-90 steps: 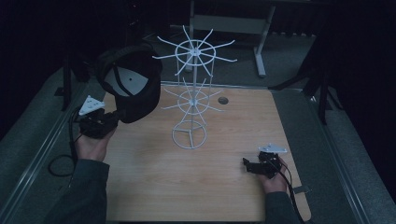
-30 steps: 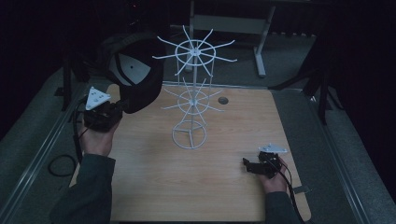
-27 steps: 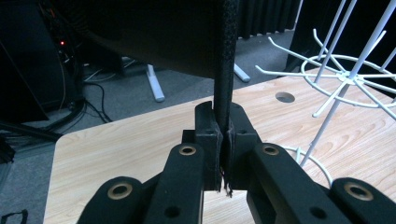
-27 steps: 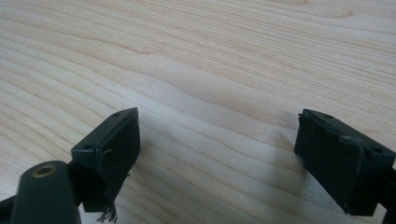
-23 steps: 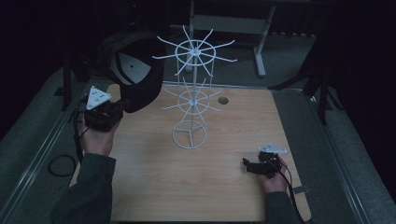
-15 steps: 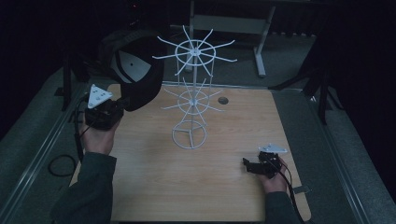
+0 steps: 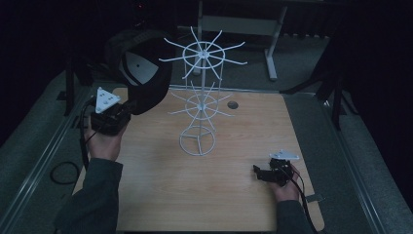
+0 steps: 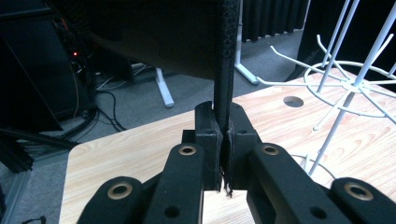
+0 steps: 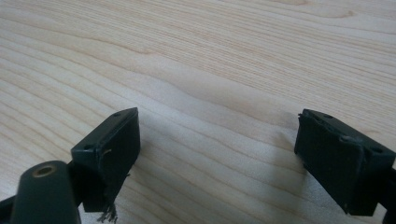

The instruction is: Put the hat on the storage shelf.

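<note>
At bench's left edge, left gripper (image 7: 118,113) w/ fingers clamped on black cap (image 7: 141,78), woven-textured edge. White wire rack (image 7: 200,97) mid-bench. Right gripper (image 7: 265,173) fingers apart over pale woodgrain bench (image 7: 234,204).

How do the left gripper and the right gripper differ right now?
The left gripper is shut on the black cap, pinching its edge; the right gripper is open with nothing between its jaws. The left gripper is held raised at the table's left edge, near the white wire rack; the right gripper sits low at the near right of the table. Both have black jaws and a grey three-cornered plate on top.
</note>
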### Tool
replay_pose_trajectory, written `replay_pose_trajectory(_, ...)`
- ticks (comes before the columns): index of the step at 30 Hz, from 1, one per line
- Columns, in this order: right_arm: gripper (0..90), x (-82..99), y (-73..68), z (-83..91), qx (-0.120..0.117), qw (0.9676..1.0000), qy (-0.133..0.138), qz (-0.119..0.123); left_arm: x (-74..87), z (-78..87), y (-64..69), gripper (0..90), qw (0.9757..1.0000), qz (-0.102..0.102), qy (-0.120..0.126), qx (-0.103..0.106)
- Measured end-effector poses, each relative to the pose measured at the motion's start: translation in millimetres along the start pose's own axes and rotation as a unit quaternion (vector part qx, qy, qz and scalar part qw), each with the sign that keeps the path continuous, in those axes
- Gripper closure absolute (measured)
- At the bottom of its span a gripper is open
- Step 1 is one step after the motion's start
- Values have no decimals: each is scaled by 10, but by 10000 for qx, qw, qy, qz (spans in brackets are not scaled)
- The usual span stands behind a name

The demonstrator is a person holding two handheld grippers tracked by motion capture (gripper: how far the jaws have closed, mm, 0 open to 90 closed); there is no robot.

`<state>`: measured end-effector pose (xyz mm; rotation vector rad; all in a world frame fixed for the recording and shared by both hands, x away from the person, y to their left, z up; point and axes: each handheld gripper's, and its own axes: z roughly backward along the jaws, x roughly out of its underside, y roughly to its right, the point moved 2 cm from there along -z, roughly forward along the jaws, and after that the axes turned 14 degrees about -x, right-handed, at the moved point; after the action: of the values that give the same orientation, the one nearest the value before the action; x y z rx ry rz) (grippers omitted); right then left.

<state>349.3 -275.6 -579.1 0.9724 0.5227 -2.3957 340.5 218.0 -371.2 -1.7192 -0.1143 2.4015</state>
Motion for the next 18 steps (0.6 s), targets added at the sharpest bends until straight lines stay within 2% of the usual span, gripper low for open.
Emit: replay_pose_trajectory(18,141,0,0,0,-1,10000,0,0,4,1,68,867,9998,-160,74,-122)
